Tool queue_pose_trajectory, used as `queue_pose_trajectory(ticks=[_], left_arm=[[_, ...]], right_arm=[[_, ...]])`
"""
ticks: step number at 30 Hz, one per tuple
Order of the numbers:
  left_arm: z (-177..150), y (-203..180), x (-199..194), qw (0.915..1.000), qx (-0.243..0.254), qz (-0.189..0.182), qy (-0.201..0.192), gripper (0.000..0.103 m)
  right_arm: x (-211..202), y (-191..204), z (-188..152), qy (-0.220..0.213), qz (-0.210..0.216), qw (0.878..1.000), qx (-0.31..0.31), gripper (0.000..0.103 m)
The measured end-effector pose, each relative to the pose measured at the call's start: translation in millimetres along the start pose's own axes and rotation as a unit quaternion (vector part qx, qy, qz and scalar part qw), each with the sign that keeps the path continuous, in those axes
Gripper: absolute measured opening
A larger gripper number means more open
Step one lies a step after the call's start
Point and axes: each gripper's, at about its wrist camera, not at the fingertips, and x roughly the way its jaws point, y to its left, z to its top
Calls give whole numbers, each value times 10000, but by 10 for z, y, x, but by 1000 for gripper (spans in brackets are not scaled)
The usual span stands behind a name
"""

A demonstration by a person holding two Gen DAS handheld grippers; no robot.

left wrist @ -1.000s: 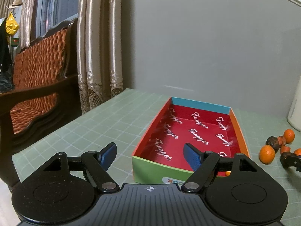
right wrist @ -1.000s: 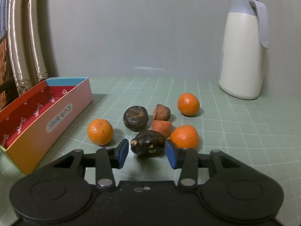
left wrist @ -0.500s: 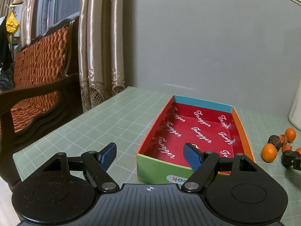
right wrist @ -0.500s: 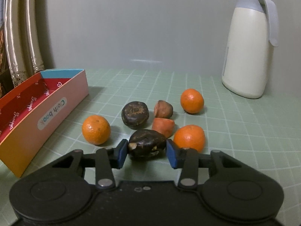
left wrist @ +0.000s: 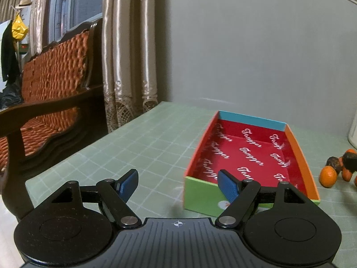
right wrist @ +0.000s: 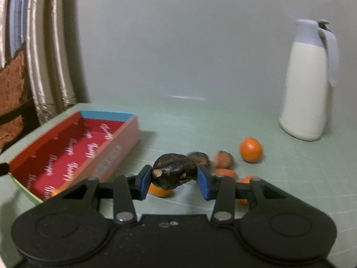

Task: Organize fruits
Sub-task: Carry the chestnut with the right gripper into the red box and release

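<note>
Since a second ago the right tongs (right wrist: 174, 182) have risen off the tabletop (right wrist: 200, 120) with the dark fruit (right wrist: 174, 170), which then lay on the mat among the others; the left view has shifted only slightly. The tabletop, covered by a green gridded mat, runs to a grey wall along its far edge. The cream jug (right wrist: 306, 82) stands near the far right corner. The open red-lined box (left wrist: 247, 154) sits toward the left edge, one small orange piece in its near corner. The left tongs (left wrist: 178, 186) hover before the box, spread wide and holding nothing. The right tongs pinch the dark fruit between both blue pads, above the tabletop beside the box. Behind it, loose oranges (right wrist: 251, 149) and brown fruits (right wrist: 223, 159) cluster mid-tabletop.
</note>
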Motion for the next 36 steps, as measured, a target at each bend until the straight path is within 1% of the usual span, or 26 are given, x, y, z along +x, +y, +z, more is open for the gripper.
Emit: queue_pose_trajectory(ticks=[5, 10, 13, 17, 23, 28, 31, 36], left_arm=[[-20, 121, -2, 10000, -34, 37, 12, 78], [-28, 234, 4, 9999, -113, 35, 9, 78], [-29, 256, 3, 9999, -107, 47, -4, 78], [-38, 302, 23, 9999, -115, 78, 32, 78], [-41, 331, 37, 9999, -114, 106, 59, 78], [-36, 292, 26, 9999, -73, 75, 45, 78], [-35, 257, 13, 10000, -46, 57, 36, 78], [-19, 162, -19, 10000, -14, -9, 6, 78]], right_arm=[[-66, 298, 63, -297, 428, 9986, -120, 42], [-124, 648, 86, -571, 853, 9941, -344, 42], [-76, 847, 63, -513, 1038, 9921, -485, 42], [19, 1038, 17, -391, 1153, 9905, -641, 42], [106, 1086, -12, -193, 1136, 9907, -728, 43], [-16, 1020, -17, -418, 1090, 9910, -659, 43], [-53, 928, 7, -448, 1037, 9916, -627, 44], [-146, 684, 39, -608, 775, 9941, -455, 44]])
